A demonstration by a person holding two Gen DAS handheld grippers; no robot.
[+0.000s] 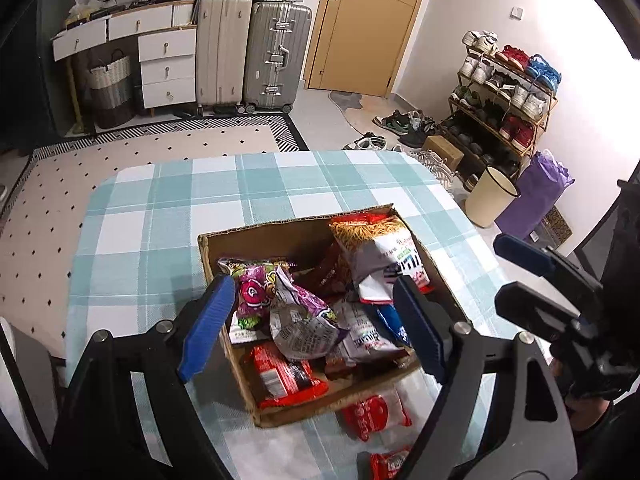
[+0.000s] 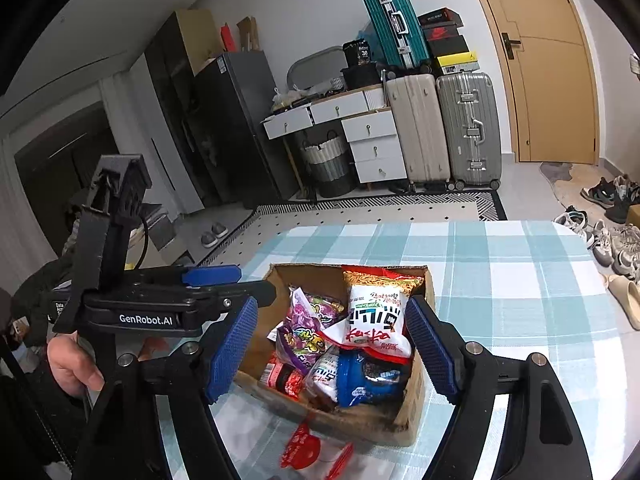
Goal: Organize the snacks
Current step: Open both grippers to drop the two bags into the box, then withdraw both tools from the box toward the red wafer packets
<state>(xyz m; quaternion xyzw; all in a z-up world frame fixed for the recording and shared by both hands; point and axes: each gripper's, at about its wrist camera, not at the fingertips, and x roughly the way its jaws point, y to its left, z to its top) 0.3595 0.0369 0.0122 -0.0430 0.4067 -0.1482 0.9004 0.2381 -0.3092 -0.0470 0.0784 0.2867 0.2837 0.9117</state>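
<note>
An open cardboard box (image 1: 280, 236) (image 2: 408, 416) stands on the checked tablecloth and holds several snack packets: a purple one (image 1: 296, 312) (image 2: 308, 320), a white and red noodle packet (image 1: 380, 252) (image 2: 376, 312), a blue one (image 2: 368, 380) and a red one (image 1: 288, 380). A red and white packet (image 1: 374, 416) (image 2: 304, 448) lies on the cloth in front of the box, and another (image 1: 388, 464) nearer still. My left gripper (image 1: 316, 324) hovers open and empty over the box. My right gripper (image 2: 332, 352) is also open and empty above it.
The table (image 1: 160, 216) has rounded far corners. The right gripper's body (image 1: 560, 292) sits to the right of the box, the left gripper's body (image 2: 160, 304) to its left. Beyond are a rug, suitcases (image 1: 252, 52), a bin (image 1: 492, 196) and a shoe rack (image 1: 504, 100).
</note>
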